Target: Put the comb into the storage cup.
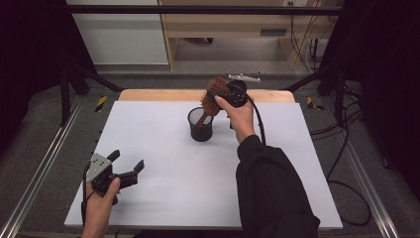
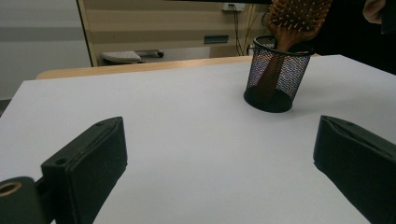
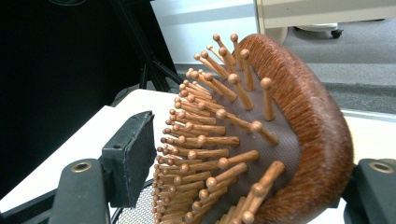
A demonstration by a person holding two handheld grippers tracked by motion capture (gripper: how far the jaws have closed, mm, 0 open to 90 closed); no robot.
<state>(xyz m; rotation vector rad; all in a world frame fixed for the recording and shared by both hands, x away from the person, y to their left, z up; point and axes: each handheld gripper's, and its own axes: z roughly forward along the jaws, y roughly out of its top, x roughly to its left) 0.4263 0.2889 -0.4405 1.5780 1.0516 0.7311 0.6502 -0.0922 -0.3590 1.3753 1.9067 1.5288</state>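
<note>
Inspecting, I found the brown wooden paddle hairbrush [image 1: 212, 96] standing handle-down in the black mesh cup [image 1: 200, 125], mid-table. My right gripper [image 3: 243, 158] straddled its head, jaws loosened; left gripper [image 1: 130, 168] gaped empty. Stiff, light; best gripped across the rigid rim.

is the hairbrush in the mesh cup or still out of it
In. The hairbrush stands handle-down inside the black mesh cup, its bristled head sticking out above the rim, between the jaws of the right gripper.

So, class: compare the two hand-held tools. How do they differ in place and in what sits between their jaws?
The left tool is low at the table's near edge, nothing between its jaws. The right tool is raised at the far side; its jaws flank the hairbrush in the mesh cup. Both are black.
</note>
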